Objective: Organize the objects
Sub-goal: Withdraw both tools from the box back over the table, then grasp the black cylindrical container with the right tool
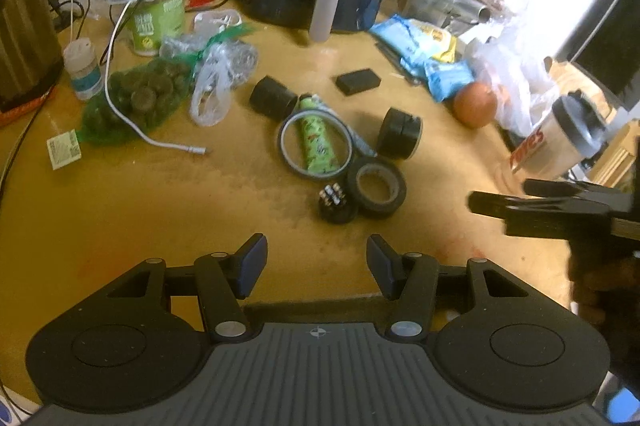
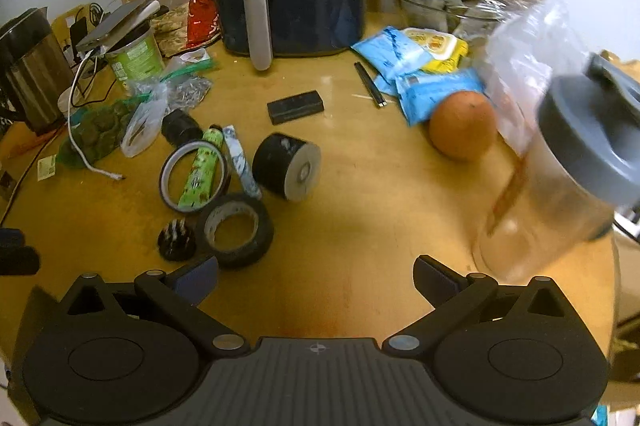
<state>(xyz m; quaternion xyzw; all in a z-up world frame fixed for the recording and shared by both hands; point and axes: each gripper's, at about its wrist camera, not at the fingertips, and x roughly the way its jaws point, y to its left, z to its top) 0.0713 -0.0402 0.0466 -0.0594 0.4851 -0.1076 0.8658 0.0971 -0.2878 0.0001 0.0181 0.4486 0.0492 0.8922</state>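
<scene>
Both grippers hover over the wooden table [image 1: 120, 210] with nothing between their fingers: the left gripper [image 1: 316, 260] stands moderately open, the right gripper [image 2: 316, 276] wider. The clutter to be sorted lies ahead of them in the middle of the table. Nearest is a black tape roll [image 2: 236, 228], lying flat with its hole facing up, and a small dark bit holder [image 2: 176, 240] touches its left side. From the right gripper that roll sits forward and to the left, just beyond its left finger; from the left gripper it lies ahead and slightly right. I judge the right one nearer. A shaker bottle [image 2: 560, 186] stands close on the right gripper's far right
</scene>
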